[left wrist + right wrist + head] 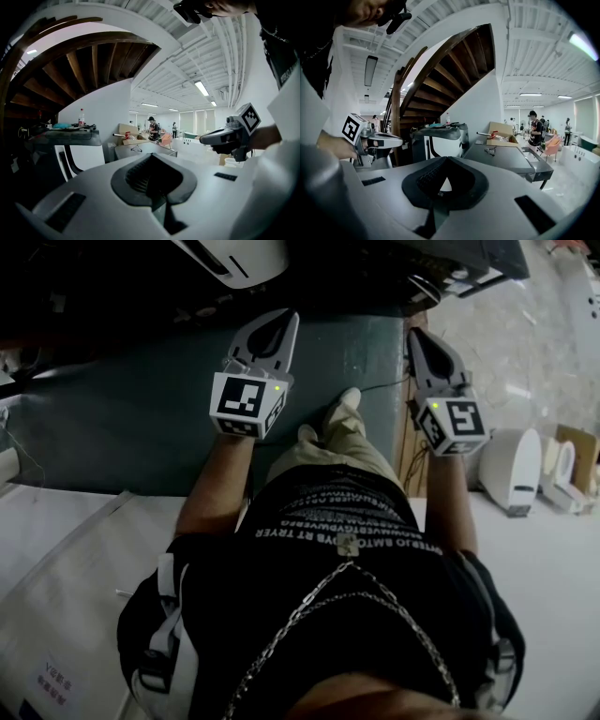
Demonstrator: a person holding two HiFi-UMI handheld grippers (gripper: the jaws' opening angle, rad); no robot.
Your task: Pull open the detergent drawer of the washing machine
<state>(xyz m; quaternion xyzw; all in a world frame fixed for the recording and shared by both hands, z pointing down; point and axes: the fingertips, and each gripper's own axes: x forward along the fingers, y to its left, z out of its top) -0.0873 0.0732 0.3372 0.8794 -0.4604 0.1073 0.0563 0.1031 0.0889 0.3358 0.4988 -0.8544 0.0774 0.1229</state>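
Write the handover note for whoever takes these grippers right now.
Left gripper: shut, empty, held out in front.
Right gripper: shut, empty, beside it.
Things: a white appliance with a dark top stands ahead, apart from both grippers. It may be the washing machine. No detergent drawer can be made out.
Done: nothing yet.
Left: reach the machine, find the drawer, grip its front, pull it open.

So the right gripper (443,159) has its fingers (501,183) closed, nothing in them. The left gripper (396,139) hangs off to the side, wooden staircase (440,84) behind it.
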